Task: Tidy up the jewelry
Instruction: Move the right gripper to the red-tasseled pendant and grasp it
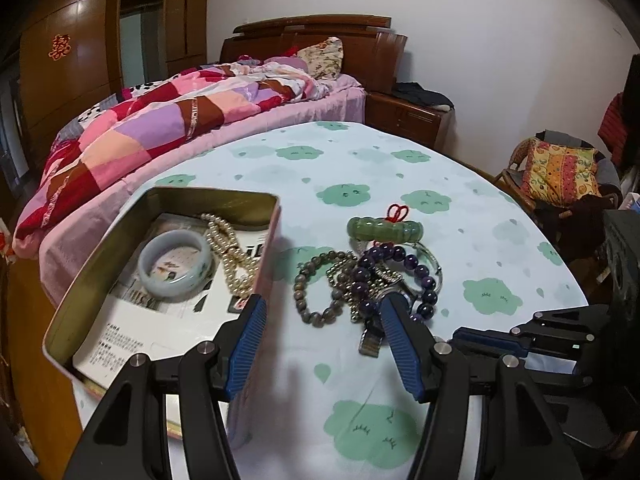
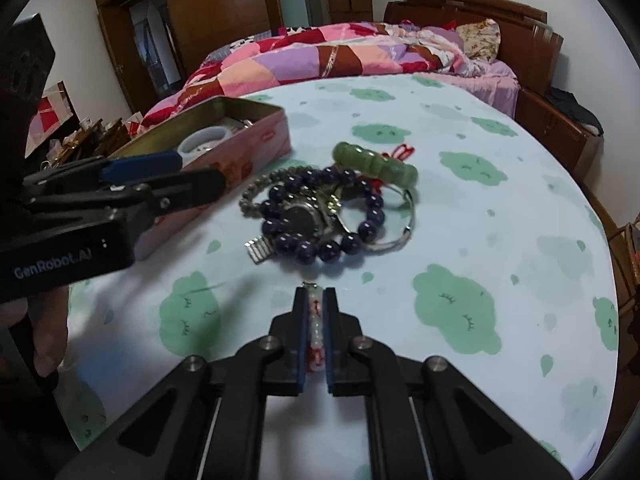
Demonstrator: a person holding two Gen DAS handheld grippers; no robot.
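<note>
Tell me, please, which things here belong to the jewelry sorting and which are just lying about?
Job: tin box, pale bangle, pearl strand, purple bead bracelet, green bangle, small piece in right gripper.
Lying about: bed quilt, cushioned chair.

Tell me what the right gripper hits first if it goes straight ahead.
Probably the purple bead bracelet in the jewelry pile. The right gripper, shut on a small pale piece, points at it; depth is unclear.

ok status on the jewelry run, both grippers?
Left gripper open, empty. Right gripper shut on a pale beaded piece. Jewelry pile still outside tin. Nothing blocking.
</note>
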